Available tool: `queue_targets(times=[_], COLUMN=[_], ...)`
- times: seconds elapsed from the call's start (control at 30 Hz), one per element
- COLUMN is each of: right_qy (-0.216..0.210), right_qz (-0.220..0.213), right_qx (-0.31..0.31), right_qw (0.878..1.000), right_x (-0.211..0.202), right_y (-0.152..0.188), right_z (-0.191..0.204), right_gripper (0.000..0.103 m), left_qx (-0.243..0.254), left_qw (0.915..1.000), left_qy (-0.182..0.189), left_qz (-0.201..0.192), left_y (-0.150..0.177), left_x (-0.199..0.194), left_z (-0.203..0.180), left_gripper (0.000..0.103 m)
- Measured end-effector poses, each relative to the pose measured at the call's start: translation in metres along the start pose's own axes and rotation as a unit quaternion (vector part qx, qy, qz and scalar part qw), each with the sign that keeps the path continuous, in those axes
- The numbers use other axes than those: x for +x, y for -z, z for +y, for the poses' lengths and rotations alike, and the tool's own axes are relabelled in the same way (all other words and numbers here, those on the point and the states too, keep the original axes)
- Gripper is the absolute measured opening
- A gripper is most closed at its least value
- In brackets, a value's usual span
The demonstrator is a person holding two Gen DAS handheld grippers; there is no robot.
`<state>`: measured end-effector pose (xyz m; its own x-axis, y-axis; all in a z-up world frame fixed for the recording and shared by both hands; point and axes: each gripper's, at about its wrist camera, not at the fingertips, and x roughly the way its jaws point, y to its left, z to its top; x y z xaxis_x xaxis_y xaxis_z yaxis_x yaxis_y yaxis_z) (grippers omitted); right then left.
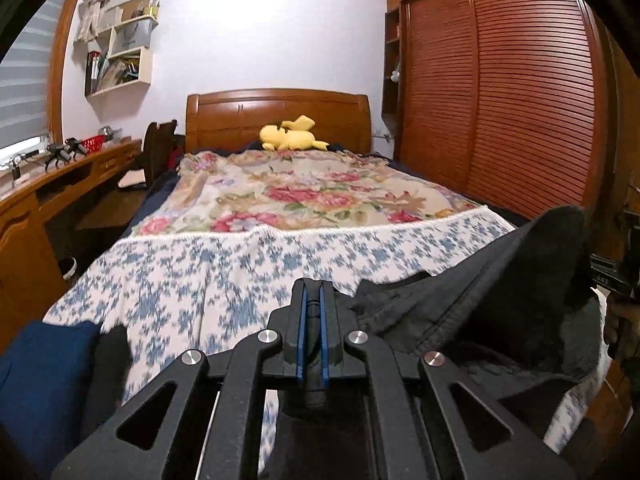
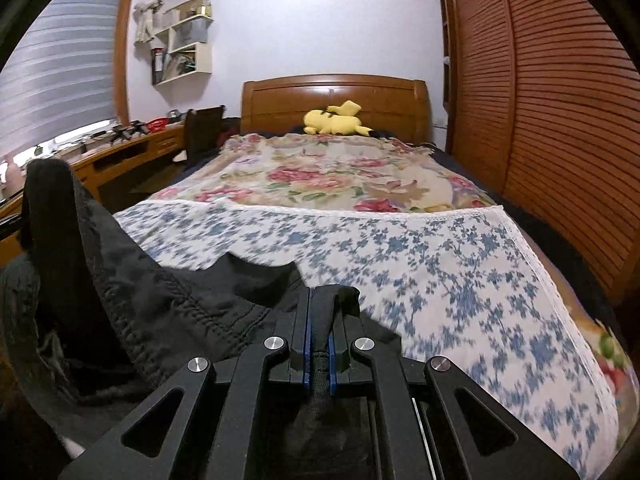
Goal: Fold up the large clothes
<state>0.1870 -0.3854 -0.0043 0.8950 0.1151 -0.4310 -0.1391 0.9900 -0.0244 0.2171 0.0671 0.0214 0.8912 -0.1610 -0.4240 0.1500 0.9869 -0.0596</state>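
Note:
A large black garment with a stitched, elasticated band hangs stretched between my two grippers above the near end of the bed. My left gripper is shut on one edge of it, with cloth pinched between the blue pads. The garment rises to the right in the left wrist view. My right gripper is shut on the other edge, and the black garment runs off to the left in the right wrist view. The lower part of the garment is hidden below the grippers.
The bed has a blue-flowered white sheet near me and a red-flowered blanket beyond. A yellow plush toy lies by the wooden headboard. A wooden desk runs along the left, a louvred wardrobe on the right. A blue cloth lies at near left.

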Motion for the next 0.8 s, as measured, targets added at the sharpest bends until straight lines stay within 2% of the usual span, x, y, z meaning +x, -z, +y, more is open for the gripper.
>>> queue_targets(times=[0.17,0.33,0.57,0.8], right_qy=[0.032,0.052,0.065,0.072], right_qz=[0.002,0.031,0.069,0.091], right_qx=[0.008,0.005,-0.003,0.003], right_qw=[0.999,0.998,0.995,0.993], right_x=[0.049,0.091,0.107,0.113], right_y=[-0.004,-0.005,-0.001,-0.002], right_z=[-0.004,-0.003,0.017,0.015], right_gripper=[0.005,0.005,0.005,0.006], left_qx=[-0.016,-0.006,-0.008,0.001], left_qw=[0.9998,0.9998,0.9999,0.9998], left_qy=[-0.006,-0.015,-0.008,-0.005], left_qz=[-0.006,-0.01,0.011,0.02], left_y=[-0.004,-0.001,0.007,0.012], left_x=[0.031,0.055,0.076,0.08], left_z=[0.006,0.0,0.0,-0.008], left_gripper=[0.006,0.006,0.006,0.006])
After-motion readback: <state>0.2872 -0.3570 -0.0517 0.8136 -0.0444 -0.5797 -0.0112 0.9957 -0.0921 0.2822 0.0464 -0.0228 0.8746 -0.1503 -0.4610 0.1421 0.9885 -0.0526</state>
